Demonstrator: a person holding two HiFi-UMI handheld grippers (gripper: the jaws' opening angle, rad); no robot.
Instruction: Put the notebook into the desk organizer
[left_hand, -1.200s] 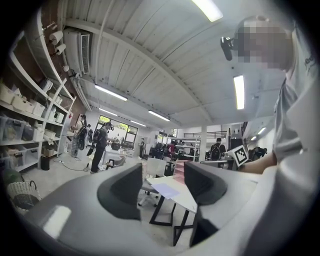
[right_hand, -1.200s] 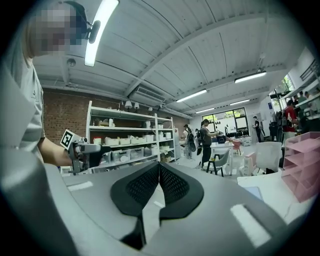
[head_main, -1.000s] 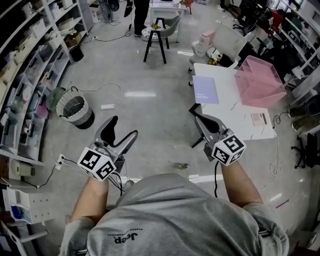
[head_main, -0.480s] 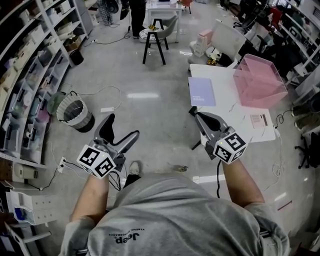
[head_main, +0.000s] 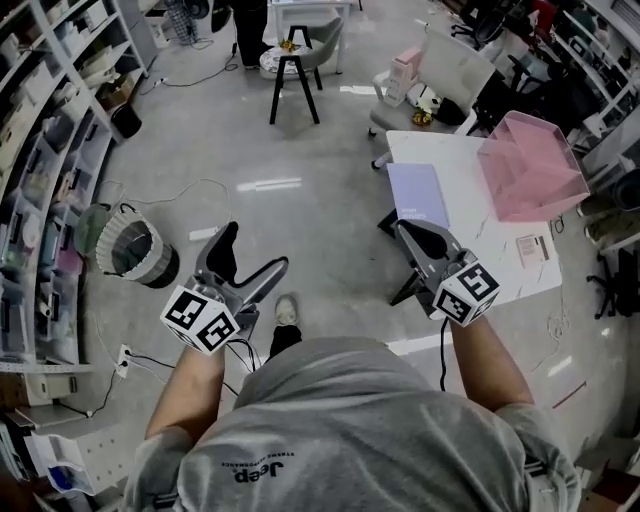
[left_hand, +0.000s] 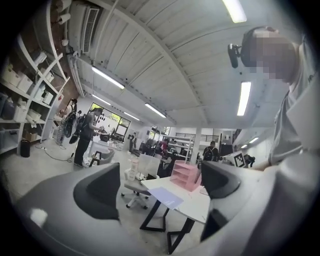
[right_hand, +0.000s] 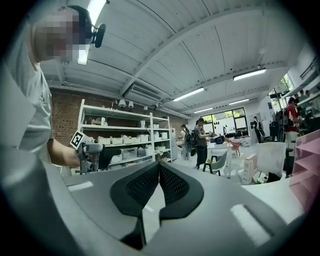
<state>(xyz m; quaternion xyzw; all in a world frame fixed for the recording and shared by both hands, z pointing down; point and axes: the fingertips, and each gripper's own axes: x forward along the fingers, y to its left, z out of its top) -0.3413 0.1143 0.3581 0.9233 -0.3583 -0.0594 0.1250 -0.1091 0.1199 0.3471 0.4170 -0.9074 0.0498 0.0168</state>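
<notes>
A lavender notebook (head_main: 418, 195) lies flat on the near left part of the white table (head_main: 470, 230), also seen as the notebook (left_hand: 166, 197) in the left gripper view. The pink desk organizer (head_main: 530, 165) stands on the table's far right side, the organizer (left_hand: 186, 175) behind the notebook. My left gripper (head_main: 250, 258) hangs over the floor, well left of the table, jaws wide open and empty (left_hand: 162, 185). My right gripper (head_main: 405, 228) is shut on nothing, its tips just short of the table's near left corner; its pads meet (right_hand: 159, 175).
A mesh wastebasket (head_main: 130, 250) stands on the floor at left, beside storage shelves (head_main: 50, 150). A black stool (head_main: 293, 75) and a white chair (head_main: 440, 75) stand beyond the table. A printed sheet (head_main: 535, 250) lies on the table's near right. Cables trail over the floor.
The person has stepped forward; a shoe now shows on the floor, and the table sits closer to the right gripper. The left jaws have spread wider. The right jaws stay shut.
</notes>
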